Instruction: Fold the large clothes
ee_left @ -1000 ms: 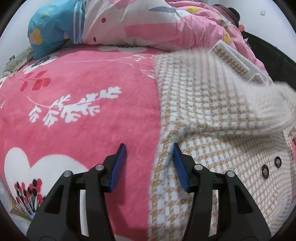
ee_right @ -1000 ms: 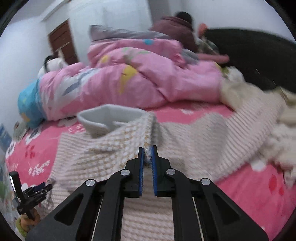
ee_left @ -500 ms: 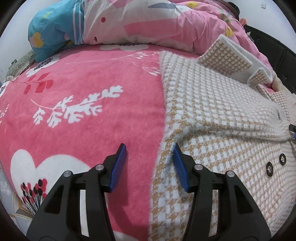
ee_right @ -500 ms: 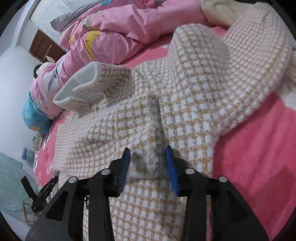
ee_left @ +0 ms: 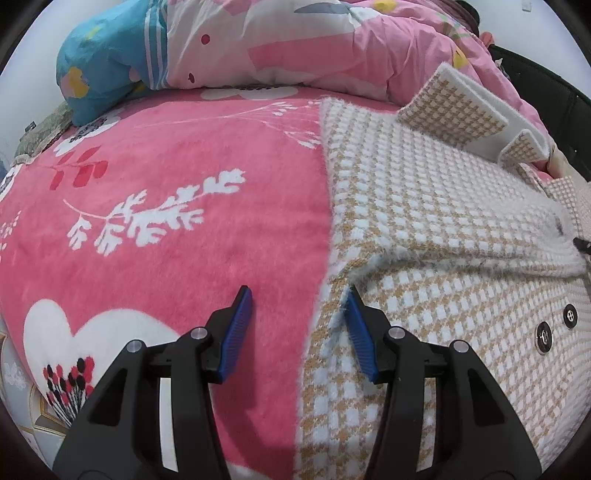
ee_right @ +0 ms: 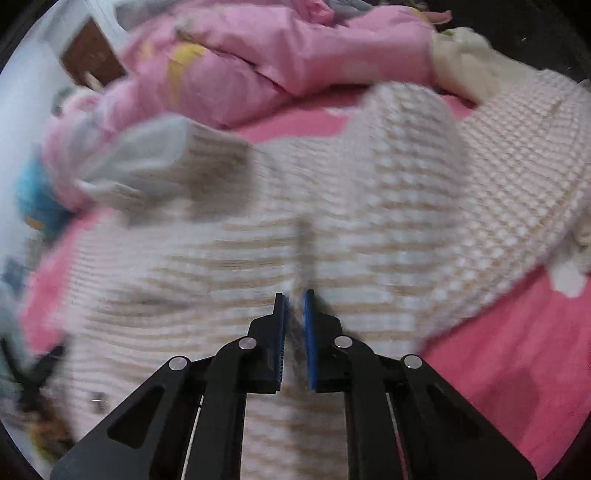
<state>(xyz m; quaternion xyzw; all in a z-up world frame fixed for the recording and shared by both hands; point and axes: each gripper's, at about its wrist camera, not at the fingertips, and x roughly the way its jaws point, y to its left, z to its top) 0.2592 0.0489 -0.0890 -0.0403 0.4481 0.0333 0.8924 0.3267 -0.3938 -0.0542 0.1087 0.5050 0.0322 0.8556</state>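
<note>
Fuzzy houndstooth coat (ee_left: 443,229) on plush blanket (ee_left: 184,177)

A bed fills the room, spread with a plush pink blanket (ee_left: 192,258) printed with white leafy sprigs and a white heart. A rumpled pink quilt (ee_left: 332,48) with cartoon patches lies heaped along its far side, one end turquoise blue. Behind it stands a plain white wall (ee_left: 509,18). A dark wooden door (ee_right: 92,59) shows blurred at far left, and a black headboard (ee_left: 546,96) edges the bed.
</note>
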